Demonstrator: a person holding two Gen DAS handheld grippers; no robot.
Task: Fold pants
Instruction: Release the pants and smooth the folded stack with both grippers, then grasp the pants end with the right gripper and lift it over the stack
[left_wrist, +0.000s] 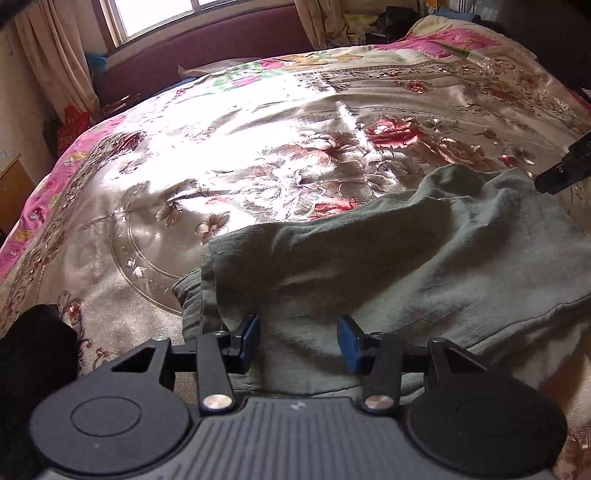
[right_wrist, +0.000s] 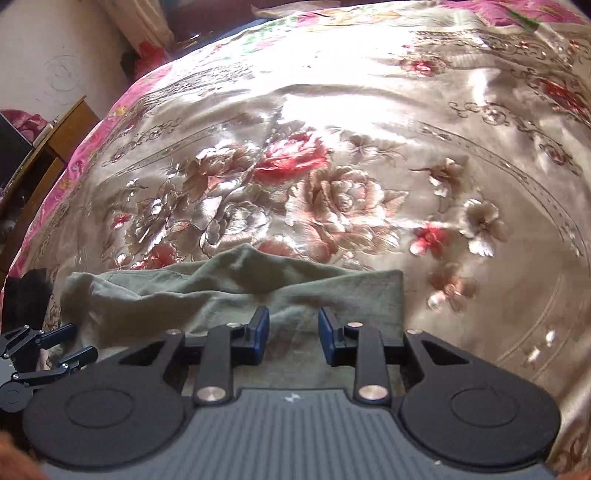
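Grey-green pants (left_wrist: 388, 266) lie bunched and partly folded on the floral satin bedspread (left_wrist: 221, 158). My left gripper (left_wrist: 299, 338) hovers over their near left part with its blue pads apart, open and empty. The pants also show in the right wrist view (right_wrist: 221, 291), where my right gripper (right_wrist: 293, 332) is open just above their near right edge, holding nothing. The right gripper's tip shows at the right edge of the left wrist view (left_wrist: 565, 171). The left gripper shows at the lower left of the right wrist view (right_wrist: 55, 350).
The bedspread (right_wrist: 332, 166) covers the whole bed. A purple headboard (left_wrist: 207, 48) and a window with curtains (left_wrist: 66, 55) stand at the far end. A wooden bedside cabinet (right_wrist: 48, 147) is at the left. A dark cloth (left_wrist: 37, 350) lies at the near left.
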